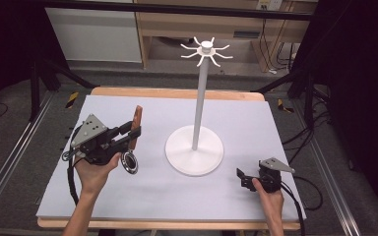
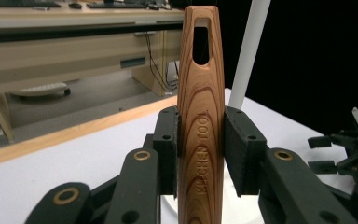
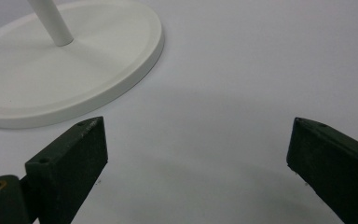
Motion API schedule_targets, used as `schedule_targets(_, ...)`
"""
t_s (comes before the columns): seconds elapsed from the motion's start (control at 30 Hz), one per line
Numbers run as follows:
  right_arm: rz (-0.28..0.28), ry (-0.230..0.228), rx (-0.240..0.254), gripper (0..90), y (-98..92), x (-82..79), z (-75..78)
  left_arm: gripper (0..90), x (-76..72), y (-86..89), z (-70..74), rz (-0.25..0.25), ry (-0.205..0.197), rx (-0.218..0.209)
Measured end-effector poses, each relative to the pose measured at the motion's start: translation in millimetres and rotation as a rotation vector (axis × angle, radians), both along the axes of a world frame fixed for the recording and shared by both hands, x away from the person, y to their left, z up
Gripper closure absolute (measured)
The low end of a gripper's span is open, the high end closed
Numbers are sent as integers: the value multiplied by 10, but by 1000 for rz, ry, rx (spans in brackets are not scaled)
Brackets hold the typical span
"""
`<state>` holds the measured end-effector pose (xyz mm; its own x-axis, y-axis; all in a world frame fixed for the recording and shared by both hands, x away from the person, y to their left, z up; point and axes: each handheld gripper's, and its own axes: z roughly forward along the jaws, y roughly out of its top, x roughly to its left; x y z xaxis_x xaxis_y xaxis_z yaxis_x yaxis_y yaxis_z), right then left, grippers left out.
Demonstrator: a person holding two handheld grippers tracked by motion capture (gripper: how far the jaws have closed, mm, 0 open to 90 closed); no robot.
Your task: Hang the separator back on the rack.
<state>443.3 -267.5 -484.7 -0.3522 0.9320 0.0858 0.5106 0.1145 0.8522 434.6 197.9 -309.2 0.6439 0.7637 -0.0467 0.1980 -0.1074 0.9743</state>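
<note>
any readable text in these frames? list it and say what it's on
"KITCHEN TOOL": stamped lengthwise into the wooden handle clamped in the left gripper, left gripper view.
White tag on the shelf unit at the back, high view: too small and blurred to read.
Yellow-black striped markers by the table's far corners: stripes, no lettering.
White hook stand and right gripper: no text seen.

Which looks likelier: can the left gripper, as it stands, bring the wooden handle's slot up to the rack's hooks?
Probably yes. The left gripper is shut on the wooden handle, slot end up and free above the pads. Nothing stands between it and the rack; its hooks sit far higher.
</note>
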Motion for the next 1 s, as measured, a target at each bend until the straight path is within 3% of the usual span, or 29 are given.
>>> schedule_targets(0.27,-9,-14,18,53,-14,-6,2,674,15,-97,162,-13,-29,-13)
schedule_targets(0.67,-2,-4,-2,53,10,6,-6,674,6,-212,417,-20,-80,4)
schedule_targets(1.0,3,0,1,53,16,5,-4,674,66,-314,565,-33,-98,-5)
